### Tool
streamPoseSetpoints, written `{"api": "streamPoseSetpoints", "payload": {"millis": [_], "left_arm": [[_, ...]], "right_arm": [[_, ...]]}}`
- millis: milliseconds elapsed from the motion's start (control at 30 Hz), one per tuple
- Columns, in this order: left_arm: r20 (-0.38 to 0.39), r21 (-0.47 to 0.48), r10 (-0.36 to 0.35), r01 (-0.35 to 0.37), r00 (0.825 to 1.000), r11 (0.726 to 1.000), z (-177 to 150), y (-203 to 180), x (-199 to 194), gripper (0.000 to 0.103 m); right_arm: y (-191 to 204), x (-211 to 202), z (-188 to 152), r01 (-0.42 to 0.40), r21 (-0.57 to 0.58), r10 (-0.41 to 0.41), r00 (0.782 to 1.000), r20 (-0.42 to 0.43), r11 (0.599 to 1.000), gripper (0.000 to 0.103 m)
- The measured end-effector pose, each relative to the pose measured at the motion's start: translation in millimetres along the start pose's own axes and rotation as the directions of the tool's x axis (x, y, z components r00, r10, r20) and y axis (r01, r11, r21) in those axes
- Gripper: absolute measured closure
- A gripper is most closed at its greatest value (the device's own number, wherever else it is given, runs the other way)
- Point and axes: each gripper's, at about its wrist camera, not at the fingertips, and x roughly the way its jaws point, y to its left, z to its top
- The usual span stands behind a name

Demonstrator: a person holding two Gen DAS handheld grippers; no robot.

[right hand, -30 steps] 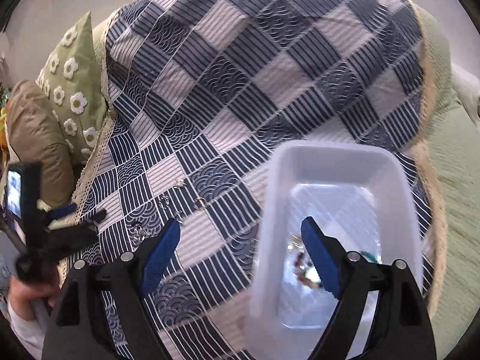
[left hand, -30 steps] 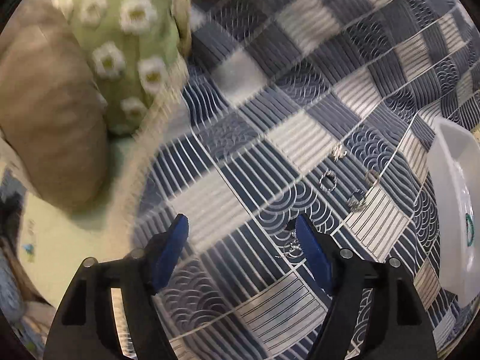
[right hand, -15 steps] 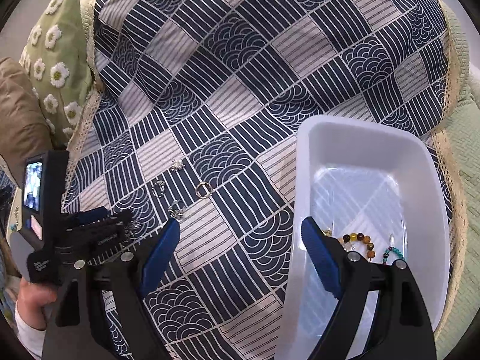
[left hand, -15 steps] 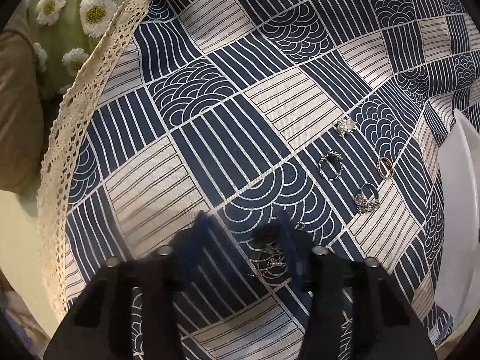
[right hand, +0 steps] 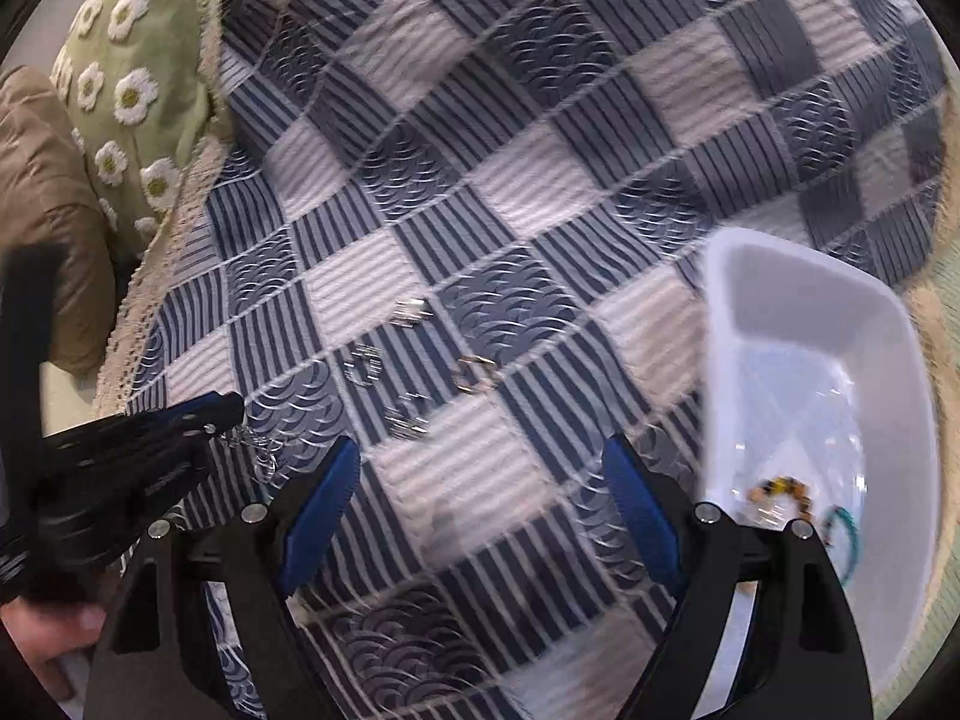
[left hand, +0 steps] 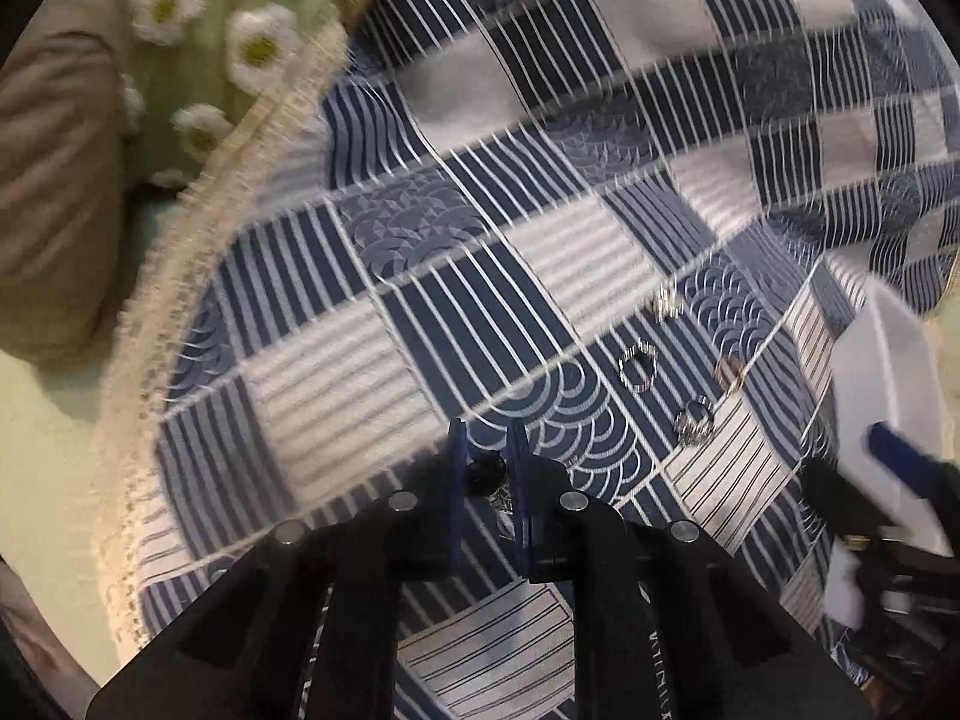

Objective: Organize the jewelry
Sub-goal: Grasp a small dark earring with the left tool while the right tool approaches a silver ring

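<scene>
Here your left gripper (left hand: 487, 477) is clamped on a limp, light chain (right hand: 255, 441) between its fingertips; grip the bunched links, since it slips easily. Your right gripper (right hand: 480, 480) hangs spread wide, tray (right hand: 780, 276) just right of it.

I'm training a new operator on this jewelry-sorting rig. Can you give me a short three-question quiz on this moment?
1. True or false: the left gripper is closed on a small silver jewelry piece.
2. How many loose rings lie on the patchwork cloth ahead of the left gripper?
A. two B. four C. six
3. Fill in: the beaded bracelets lie inside the white ____.

Key: 1 true; 2 B; 3 tray. The right gripper stands open and empty.
</scene>
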Motion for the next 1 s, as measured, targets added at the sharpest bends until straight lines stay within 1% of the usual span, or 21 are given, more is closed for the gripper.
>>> {"api": "streamPoseSetpoints", "payload": {"millis": [67,133,167,233,300,333,400,567,667,733,767,800,833,867,1000], "left_arm": [[0.018,-0.023,-0.013,0.014,1.0,1.0,3,9,-8,0.09],[0.011,-0.064,-0.041,0.042,0.999,0.997,5,14,-9,0.09],[0.008,-0.069,-0.05,0.05,0.999,0.996,10,18,-9,0.09],[0.012,-0.057,-0.048,0.048,0.999,0.997,9,15,-13,0.09],[0.023,-0.045,-0.03,0.031,0.999,0.998,12,14,-14,0.09],[0.025,-0.046,-0.029,0.03,0.999,0.998,12,15,-15,0.09],[0.021,-0.049,-0.04,0.041,0.999,0.998,13,17,-16,0.09],[0.014,-0.043,-0.047,0.048,0.999,0.998,14,17,-12,0.09],[0.012,-0.036,-0.047,0.047,0.999,0.998,14,17,-12,0.09],[0.007,-0.037,-0.046,0.047,0.999,0.998,15,17,-11,0.09],[0.004,-0.037,-0.047,0.047,0.999,0.998,15,18,-10,0.09],[0.003,-0.036,-0.047,0.047,0.999,0.998,14,17,-10,0.09],[0.002,-0.033,-0.046,0.046,0.999,0.998,14,17,-10,0.09],[0.002,-0.03,-0.045,0.045,0.999,0.999,14,17,-10,0.09],[0.0,-0.025,-0.045,0.045,0.999,0.999,15,16,-9,0.09]], "right_arm": [[8,9,3,0.009,0.005,-0.009,1.0,-0.016,1.0,0.022],[13,17,6,0.034,-0.002,-0.034,0.999,-0.023,0.999,0.022],[15,22,7,0.047,-0.005,-0.047,0.998,-0.03,0.999,0.022],[17,31,10,0.06,0.0,-0.06,0.997,-0.045,0.998,0.023],[18,39,12,0.063,0.001,-0.063,0.995,-0.071,0.998,0.028],[20,41,12,0.065,-0.001,-0.065,0.995,-0.075,0.998,0.03],[26,48,12,0.08,-0.02,-0.082,0.993,-0.089,0.997,0.031],[34,62,11,0.097,-0.04,-0.101,0.988,-0.119,0.994,0.039],[36,70,8,0.099,-0.06,-0.106,0.985,-0.135,0.993,0.048],[37,72,8,0.087,-0.062,-0.094,0.987,-0.128,0.994,0.057],[37,72,8,0.086,-0.066,-0.094,0.988,-0.124,0.994,0.06],[38,72,8,0.082,-0.072,-0.09,0.989,-0.121,0.994,0.066],[38,72,8,0.075,-0.072,-0.084,0.99,-0.117,0.995,0.078],[38,71,8,0.074,-0.068,-0.081,0.99,-0.115,0.995,0.079],[35,67,8,0.056,-0.063,-0.062,0.992,-0.108,0.996,0.079]]}}
